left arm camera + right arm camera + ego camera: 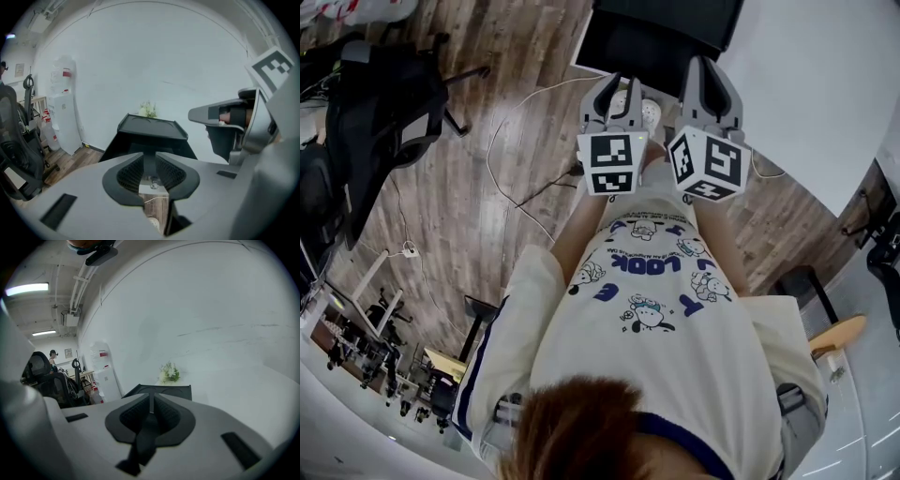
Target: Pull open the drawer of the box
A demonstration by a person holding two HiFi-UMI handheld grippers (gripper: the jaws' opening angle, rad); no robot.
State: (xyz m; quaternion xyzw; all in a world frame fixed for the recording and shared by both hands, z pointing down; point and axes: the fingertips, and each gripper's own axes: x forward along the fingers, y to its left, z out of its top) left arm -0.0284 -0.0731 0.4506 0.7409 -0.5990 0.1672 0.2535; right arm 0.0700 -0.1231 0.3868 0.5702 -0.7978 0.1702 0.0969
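Wood floor (487, 216) below; left gripper (615, 94) and right gripper (710, 80) point forward side by side, jaws closed on nothing; shirt (675, 328) reads "LOOK".

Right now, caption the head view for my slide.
Person holds left gripper and right gripper side by side facing the black box, above wood floor.

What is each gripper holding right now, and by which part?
Nothing is held. The left gripper and the right gripper both have their jaws together with nothing between them, in the air short of the black box.
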